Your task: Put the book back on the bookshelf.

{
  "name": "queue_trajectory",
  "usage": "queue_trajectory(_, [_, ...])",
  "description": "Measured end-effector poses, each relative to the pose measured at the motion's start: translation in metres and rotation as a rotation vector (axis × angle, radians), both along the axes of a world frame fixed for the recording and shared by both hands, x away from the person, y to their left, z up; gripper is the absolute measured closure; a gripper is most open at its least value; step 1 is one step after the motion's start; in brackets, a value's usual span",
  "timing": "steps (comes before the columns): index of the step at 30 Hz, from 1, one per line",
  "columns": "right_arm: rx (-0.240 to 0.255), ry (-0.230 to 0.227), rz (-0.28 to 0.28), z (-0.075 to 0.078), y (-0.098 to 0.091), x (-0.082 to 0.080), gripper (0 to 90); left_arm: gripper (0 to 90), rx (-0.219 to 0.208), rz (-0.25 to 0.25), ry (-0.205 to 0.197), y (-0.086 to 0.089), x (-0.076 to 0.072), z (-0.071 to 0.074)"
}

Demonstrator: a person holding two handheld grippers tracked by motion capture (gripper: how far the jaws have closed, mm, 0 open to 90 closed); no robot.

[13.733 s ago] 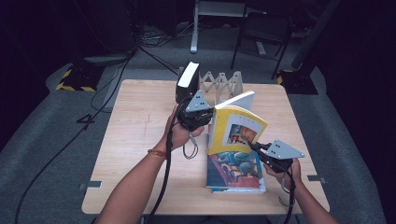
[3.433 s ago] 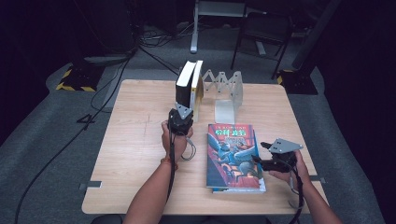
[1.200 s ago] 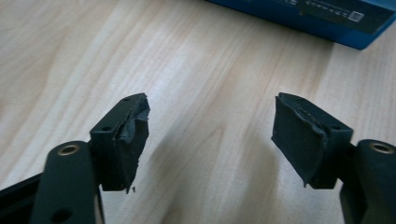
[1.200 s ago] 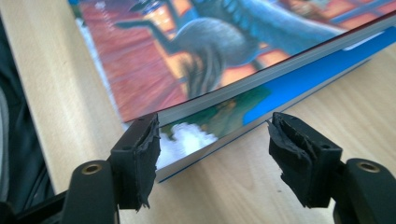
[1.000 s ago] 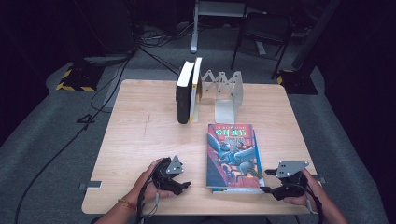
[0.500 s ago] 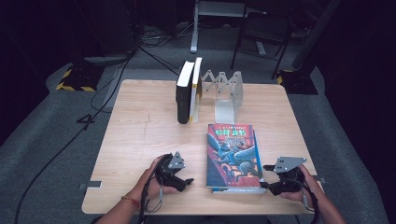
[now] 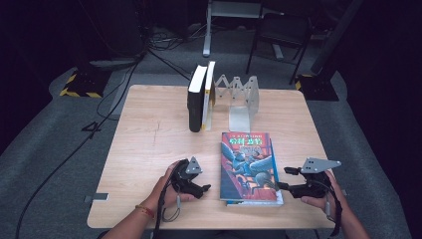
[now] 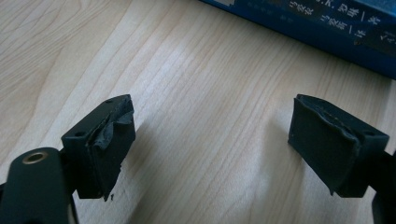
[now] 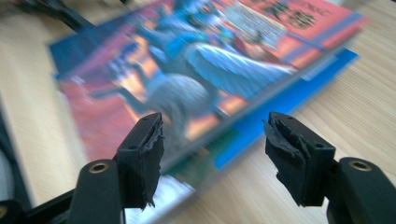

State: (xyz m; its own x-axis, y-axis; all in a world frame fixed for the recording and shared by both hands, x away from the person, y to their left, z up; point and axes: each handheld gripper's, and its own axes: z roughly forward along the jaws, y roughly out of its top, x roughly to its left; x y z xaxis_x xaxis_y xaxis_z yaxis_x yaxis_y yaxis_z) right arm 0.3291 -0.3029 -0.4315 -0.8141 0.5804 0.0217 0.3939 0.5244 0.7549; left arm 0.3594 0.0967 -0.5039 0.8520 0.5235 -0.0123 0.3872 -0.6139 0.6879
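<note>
Both hands have drawn back to the near edge of the wooden table (image 7: 149,129) since the earlier frames, when my left gripper (image 7: 199,188) stood up by the bookstand and the paperback stood half open. Now that illustrated paperback (image 7: 249,167) lies flat and closed, cover up, on the near right of the table, resting on a blue book (image 7: 275,199) whose edge peeks out beneath it. Behind it, two upright books (image 7: 201,97) lean in the left end of the accordion book rack (image 7: 244,97).

My left gripper sits just left of the stack, its jaws having just been opening, now spread over bare wood with nothing between them; the blue spine (image 8: 327,32) lies just beyond its tips. My right gripper (image 7: 286,178) hovers at the stack's right edge, jaws apart and empty, with the near corner of the paperback (image 9: 187,93) lying beyond the gap, though the blur there makes the exact clearance hard to judge.

I judge the paperback light but floppy, its glossy cover likely to slip between the pads and its pages apt to fan open if pinched by one corner. Best hold: the spine side or the closed long edge, pinching cover and pages together, the other gripper steadying the blue book below.
</note>
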Motion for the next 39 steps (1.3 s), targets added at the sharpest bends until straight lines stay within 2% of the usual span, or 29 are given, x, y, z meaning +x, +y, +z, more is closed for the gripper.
queue_trajectory(3, [0.008,0.034,0.023,-0.002,0.013,0.000,36.6,14.8,-0.001,-0.002,-0.001,-0.002,0.002,0.000])
queue_trajectory(7, [-0.005,0.064,0.010,-0.009,0.023,0.006,35.5,14.8,-0.001,-0.002,0.000,-0.004,0.003,0.000])
queue_trajectory(11, [-0.037,0.099,-0.057,-0.018,0.029,0.014,29.3,14.9,-0.001,-0.003,-0.001,-0.004,0.004,0.000])
queue_trajectory(16, [-0.006,0.154,-0.063,-0.024,0.030,0.020,23.9,14.8,-0.004,-0.002,0.000,-0.005,0.004,0.000])
queue_trajectory(18, [0.001,0.162,-0.058,-0.026,0.030,0.023,21.4,14.8,-0.001,-0.005,-0.001,-0.006,0.005,0.000])
queue_trajectory(19, [0.013,0.203,-0.057,-0.027,0.029,0.026,20.3,14.8,0.001,-0.003,-0.003,-0.007,0.006,0.000])
queue_trajectory(20, [0.022,0.222,-0.054,-0.028,0.029,0.029,19.5,14.9,-0.002,-0.002,-0.005,-0.008,0.007,0.000])
queue_trajectory(28, [-0.009,0.219,-0.036,-0.027,0.033,0.034,17.9,16.7,-0.007,0.018,-0.001,-0.024,0.030,0.000])
queue_trajectory(33, [-0.011,0.199,-0.043,-0.025,0.032,0.035,26.3,19.0,-0.008,0.007,-0.001,-0.032,0.042,0.001])
queue_trajectory(36, [-0.023,0.159,-0.036,-0.023,0.033,0.034,28.6,19.0,-0.012,0.008,0.003,-0.038,0.045,0.001])
queue_trajectory(39, [-0.040,0.145,-0.030,-0.021,0.035,0.033,31.0,19.1,-0.012,0.007,0.003,-0.038,0.045,0.001])
